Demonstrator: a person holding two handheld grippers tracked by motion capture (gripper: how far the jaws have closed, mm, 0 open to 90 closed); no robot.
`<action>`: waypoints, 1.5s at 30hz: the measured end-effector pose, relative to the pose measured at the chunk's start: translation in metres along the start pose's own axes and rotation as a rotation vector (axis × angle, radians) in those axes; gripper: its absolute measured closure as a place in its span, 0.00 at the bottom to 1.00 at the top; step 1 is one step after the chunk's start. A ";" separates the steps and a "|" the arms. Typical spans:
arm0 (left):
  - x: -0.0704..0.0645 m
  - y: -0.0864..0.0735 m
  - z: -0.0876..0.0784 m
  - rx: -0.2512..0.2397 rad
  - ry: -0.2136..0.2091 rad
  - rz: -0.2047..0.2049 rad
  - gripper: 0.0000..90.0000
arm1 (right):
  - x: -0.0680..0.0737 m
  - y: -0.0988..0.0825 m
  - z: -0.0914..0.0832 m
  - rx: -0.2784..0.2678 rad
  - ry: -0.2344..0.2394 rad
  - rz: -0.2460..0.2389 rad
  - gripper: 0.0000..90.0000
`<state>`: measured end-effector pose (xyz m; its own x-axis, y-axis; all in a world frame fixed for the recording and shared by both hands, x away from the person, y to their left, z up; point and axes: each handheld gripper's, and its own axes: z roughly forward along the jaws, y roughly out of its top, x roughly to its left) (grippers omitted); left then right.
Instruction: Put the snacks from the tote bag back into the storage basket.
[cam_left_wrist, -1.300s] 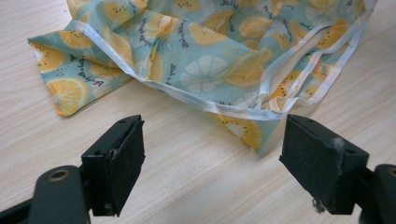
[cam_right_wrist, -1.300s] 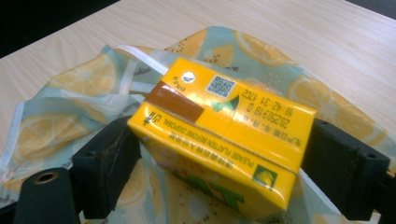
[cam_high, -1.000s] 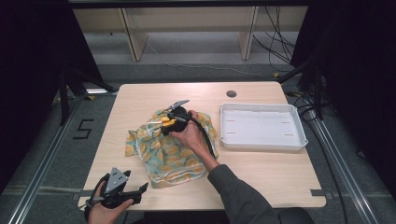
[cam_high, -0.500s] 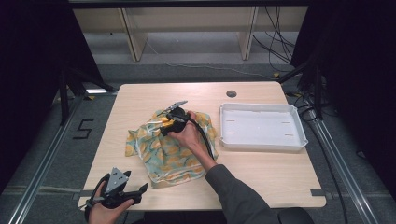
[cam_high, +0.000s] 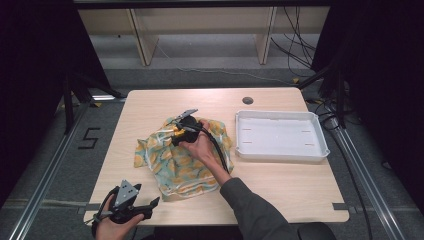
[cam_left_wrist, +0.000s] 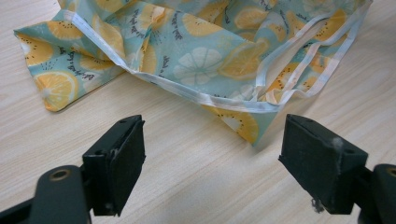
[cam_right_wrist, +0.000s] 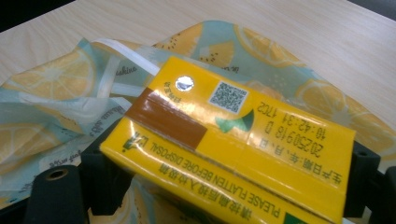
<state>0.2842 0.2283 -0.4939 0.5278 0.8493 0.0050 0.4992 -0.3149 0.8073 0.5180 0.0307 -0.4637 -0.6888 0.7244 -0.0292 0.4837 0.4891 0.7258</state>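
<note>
Right gripper (cam_high: 176, 135) pinching glossy yellow carton (cam_right_wrist: 229, 140) over crumpled citrus-print cloth bag (cam_high: 180, 160); white tray (cam_high: 281, 150) bare; left gripper (cam_left_wrist: 215, 163) spread above surface (cam_high: 280, 185).

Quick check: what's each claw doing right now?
Left claw: open, holding nothing, near the bag.
Right claw: closed on the yellow carton.

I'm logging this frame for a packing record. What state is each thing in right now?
Yellow drink carton: held between the jaws, over the bag.
Fruit-print cloth bag: crumpled flat on the table.
White tray: empty, right of the bag.
Right hand-held gripper: shut on the carton.
Left hand-held gripper: open, holding nothing, near the table's front edge.
</note>
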 end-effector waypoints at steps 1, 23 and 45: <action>-0.001 0.000 0.001 -0.009 -0.005 -0.009 0.23 | 0.000 0.000 -0.001 0.008 -0.002 0.005 0.22; 0.001 0.000 0.001 -0.005 -0.009 0.013 0.24 | -0.002 0.031 -0.045 -0.038 0.038 0.011 0.22; 0.007 0.002 -0.004 -0.021 0.005 -0.022 0.24 | -0.021 0.044 -0.115 -0.059 0.025 -0.076 0.22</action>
<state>0.2859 0.2352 -0.4901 0.5139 0.8578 -0.0099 0.4962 -0.2877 0.8192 0.4920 -0.0186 -0.3524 -0.7357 0.6738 -0.0694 0.3971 0.5121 0.7616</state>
